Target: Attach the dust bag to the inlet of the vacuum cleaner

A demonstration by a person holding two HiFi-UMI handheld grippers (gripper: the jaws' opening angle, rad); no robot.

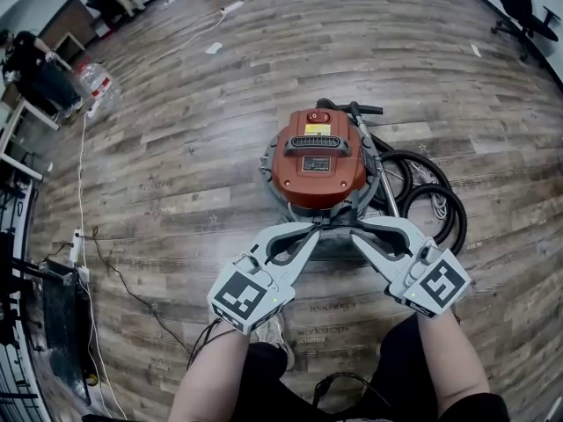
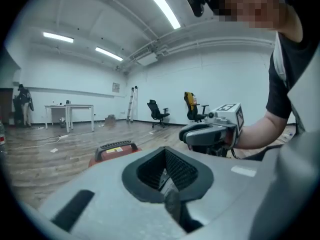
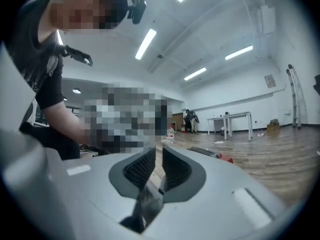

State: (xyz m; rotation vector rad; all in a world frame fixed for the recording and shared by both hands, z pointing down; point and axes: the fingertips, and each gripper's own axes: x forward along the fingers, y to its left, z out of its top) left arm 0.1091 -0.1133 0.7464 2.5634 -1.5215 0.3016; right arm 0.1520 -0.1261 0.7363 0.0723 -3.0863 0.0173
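My left gripper is fully closed, holding nothing. My right gripper stands slightly parted, empty. The red vacuum cleaner sits on the wood floor just beyond both tips.

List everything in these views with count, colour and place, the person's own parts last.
Vacuum cleaner: one, red-orange top, floor centre.
Hose: one, black, coiled right of the vacuum.
Office chairs: two, one black, one yellow-backed, by the far wall.
Cable: one, white, trailing along the left floor.
Bottles: several, clear, upper left.
Bystander: one, dark clothes, upper left.
Table: one, white, by the far wall.
Left gripper: one, grey, shut, empty, before the vacuum.
Right gripper: one, grey, open, empty, beside it.
Forearms: two, bare, bottom edge.
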